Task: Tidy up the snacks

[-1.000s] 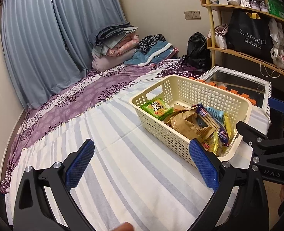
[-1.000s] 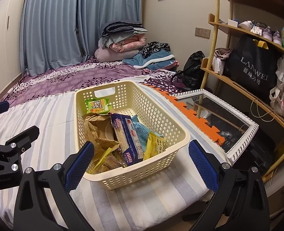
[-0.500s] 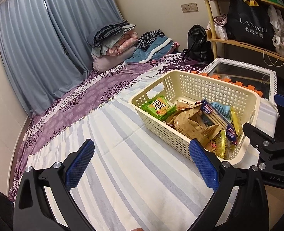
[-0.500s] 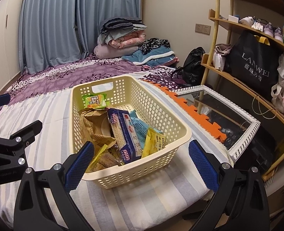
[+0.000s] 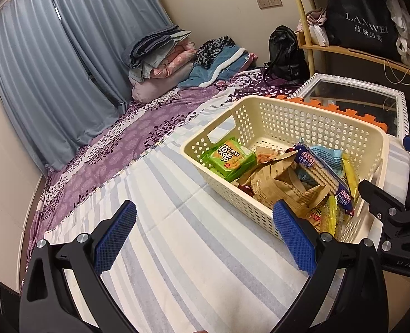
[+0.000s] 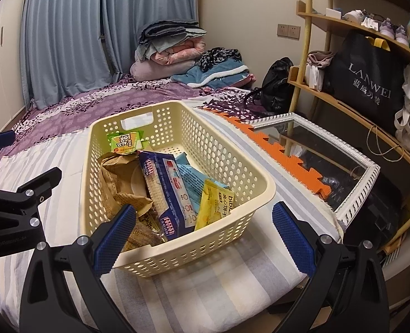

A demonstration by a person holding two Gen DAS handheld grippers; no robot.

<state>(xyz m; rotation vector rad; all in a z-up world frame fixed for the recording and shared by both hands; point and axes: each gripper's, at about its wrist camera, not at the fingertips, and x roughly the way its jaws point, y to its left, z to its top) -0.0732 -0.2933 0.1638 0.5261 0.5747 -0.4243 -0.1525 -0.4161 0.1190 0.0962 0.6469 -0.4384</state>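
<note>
Snacks all sit in cream basket [image 6: 263,191] on striped bed sheet [image 5: 193,249], near bed edge. Inside:
- green pack [image 6: 125,142] at far end, by handle cutout
- brown paper bag [image 6: 121,177]
- blue cracker sleeve [image 6: 166,191]
- light-blue pack [image 6: 191,180]
- yellow pack [image 6: 214,205] at near end

Left gripper [image 5: 203,237] spread wide, empty, over sheet beside basket. Right gripper [image 6: 203,237] spread wide, empty, over near end of basket.

Judgement: nothing loose visible on bed, so gathering looks done. Packs jumbled and overlapping; sorting or removal, if intended, not begun.
</note>
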